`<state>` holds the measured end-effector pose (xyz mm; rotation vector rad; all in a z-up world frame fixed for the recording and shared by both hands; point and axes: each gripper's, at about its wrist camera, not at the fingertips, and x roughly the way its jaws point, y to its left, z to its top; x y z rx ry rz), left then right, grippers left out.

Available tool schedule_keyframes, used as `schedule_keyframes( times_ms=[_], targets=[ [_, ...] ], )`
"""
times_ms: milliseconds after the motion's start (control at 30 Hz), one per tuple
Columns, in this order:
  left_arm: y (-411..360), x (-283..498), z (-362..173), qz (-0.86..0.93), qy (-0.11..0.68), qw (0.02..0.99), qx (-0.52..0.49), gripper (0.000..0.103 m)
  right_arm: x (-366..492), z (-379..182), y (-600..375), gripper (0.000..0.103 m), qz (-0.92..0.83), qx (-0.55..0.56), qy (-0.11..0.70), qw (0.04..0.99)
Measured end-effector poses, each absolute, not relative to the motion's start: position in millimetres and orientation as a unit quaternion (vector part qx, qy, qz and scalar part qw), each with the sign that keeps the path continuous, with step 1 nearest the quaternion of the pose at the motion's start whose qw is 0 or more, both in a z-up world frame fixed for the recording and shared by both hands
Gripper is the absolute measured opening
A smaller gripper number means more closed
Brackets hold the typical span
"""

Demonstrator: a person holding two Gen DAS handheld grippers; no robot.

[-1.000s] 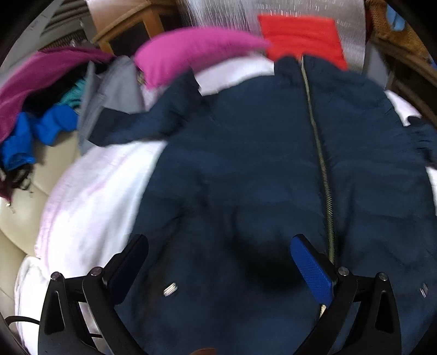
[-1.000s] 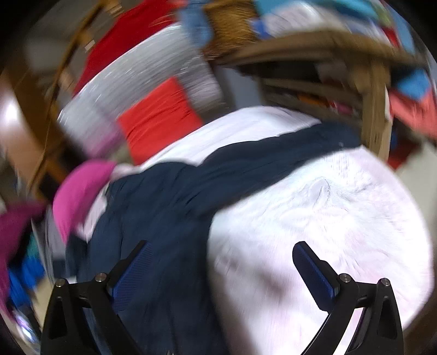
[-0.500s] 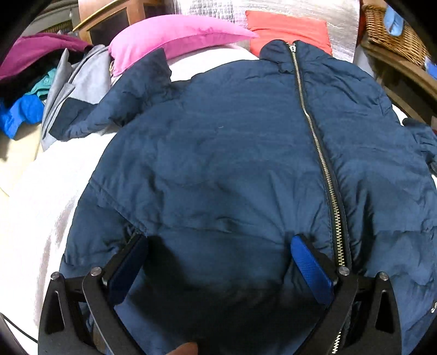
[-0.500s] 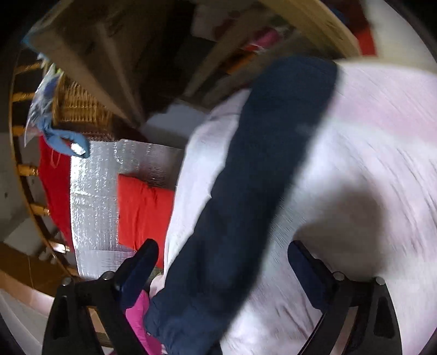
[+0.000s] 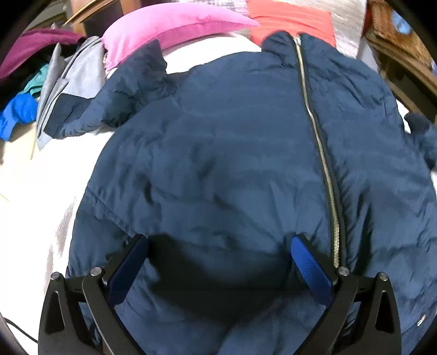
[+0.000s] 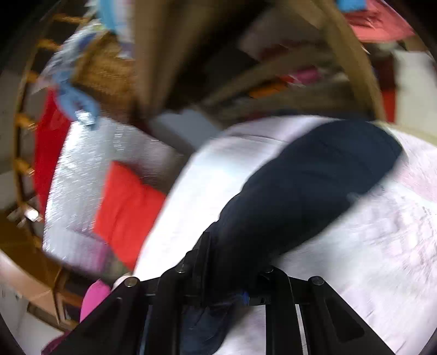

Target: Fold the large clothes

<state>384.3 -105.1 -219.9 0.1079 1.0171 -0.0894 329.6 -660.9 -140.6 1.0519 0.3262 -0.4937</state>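
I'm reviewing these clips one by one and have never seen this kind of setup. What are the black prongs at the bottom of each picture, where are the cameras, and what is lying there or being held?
No robot arm here: a person holds a two-finger gripper in each hand, and each gripper carries a wide-angle camera looking forward along its fingers. The black prongs are those fingers.

The left camera shows the left gripper with its jaws wide apart over a navy jacket, zipped up and spread front-up on a white bed cover. Nothing is pinched there. A pink pillow and an orange-red pillow lie beyond the collar, and other clothes are piled at the left.

The right camera is blurred. The right gripper has its jaws closing on the jacket's sleeve, which stretches away across the bed cover.
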Motion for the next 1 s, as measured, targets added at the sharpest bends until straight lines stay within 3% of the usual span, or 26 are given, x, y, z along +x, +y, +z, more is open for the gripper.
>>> schedule_keyframes(
  times_ms=[200,367,500,600,667,700,733,867,1000],
  targets=[
    [-90,388,-191,-0.007,0.432,0.902,0.011,0.103,360,-84,-579,0.019,-0.134,0.43,0.137,0.882],
    [-69,399,-178,0.04,0.398,0.916,-0.012,0.103,381,-50,-457,0.019,0.008,0.317,0.168,0.933],
    [-50,400,-173,0.062,0.388,0.919,-0.025,0.103,406,-68,-376,0.019,0.089,0.263,0.231,0.932],
    [-36,396,-169,0.081,0.382,0.92,-0.031,0.103,427,-106,-322,0.023,0.122,0.252,0.322,0.905],
    [-26,397,-169,0.087,0.385,0.918,-0.042,0.103,443,-130,-304,0.036,0.124,0.243,0.381,0.883],
    [-23,399,-170,0.087,0.387,0.917,-0.046,0.103,445,-137,-299,0.064,0.128,0.246,0.399,0.874],
    [-20,402,-171,0.085,0.389,0.916,-0.051,0.103,446,-148,-294,0.079,0.136,0.255,0.422,0.859],
    [-20,405,-167,0.058,0.385,0.919,-0.059,0.103,425,-147,-296,0.079,0.143,0.266,0.426,0.853],
    [-36,398,-165,0.018,0.38,0.922,-0.065,0.103,388,-119,-340,0.079,0.152,0.304,0.371,0.864]
  ],
)
